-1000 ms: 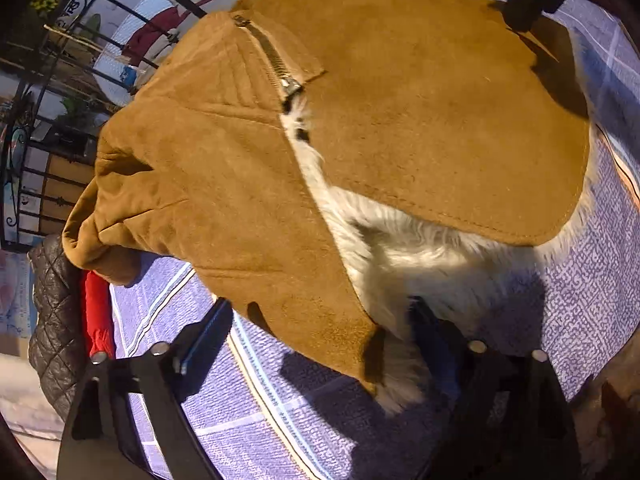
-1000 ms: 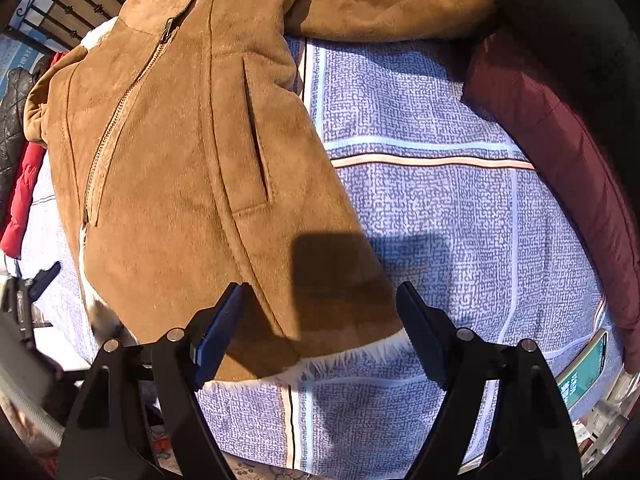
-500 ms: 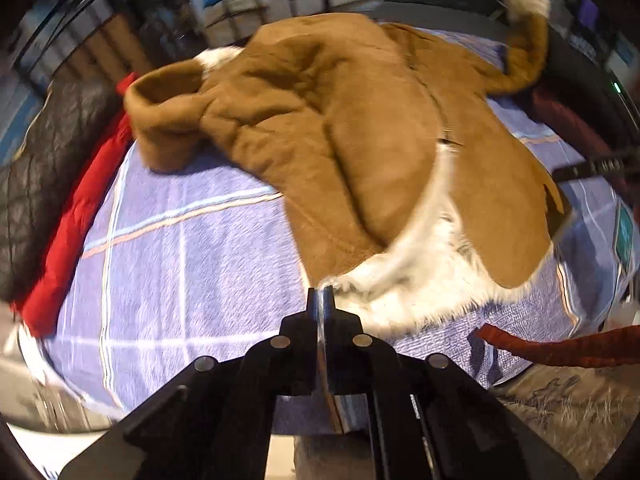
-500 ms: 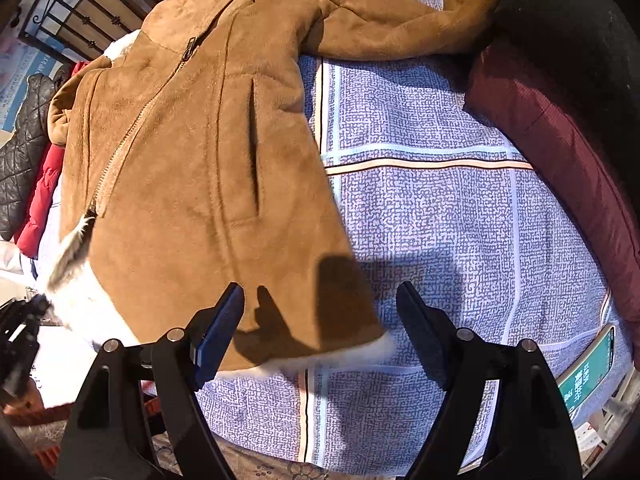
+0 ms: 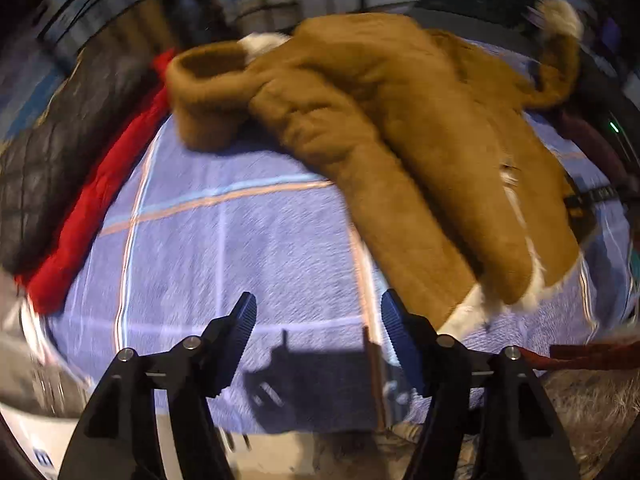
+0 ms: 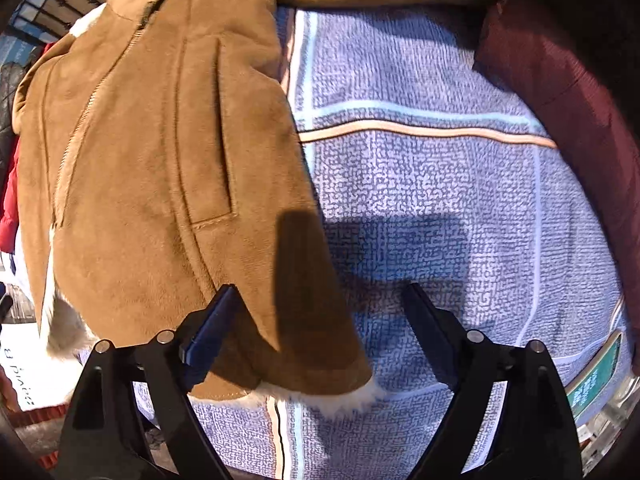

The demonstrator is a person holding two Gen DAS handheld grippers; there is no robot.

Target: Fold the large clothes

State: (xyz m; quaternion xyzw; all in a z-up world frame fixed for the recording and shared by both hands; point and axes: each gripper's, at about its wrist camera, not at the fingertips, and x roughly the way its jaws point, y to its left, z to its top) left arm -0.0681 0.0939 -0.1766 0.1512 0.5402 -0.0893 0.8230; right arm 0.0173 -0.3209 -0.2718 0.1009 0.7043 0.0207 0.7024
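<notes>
The tan suede jacket [image 5: 420, 152] lies on a lavender checked blanket [image 5: 240, 248], its fur-trimmed hem [image 6: 320, 394] close to the blanket's near edge. The left claw [image 5: 316, 322] is spread wide and grips nothing, over bare blanket left of the jacket. The right claw [image 6: 320, 312] also gapes wide, empty, straddling the hem corner. A red garment [image 5: 100, 200] borders the blanket's left edge, a maroon one [image 6: 572, 100] its right.

Blanket [image 6: 420, 184] in lilac check with pale and orange stripes. On it: tan coat [image 6: 160, 160] at left, maroon garment [image 6: 560, 92] along right edge, red garment [image 5: 92, 208] opposite.
</notes>
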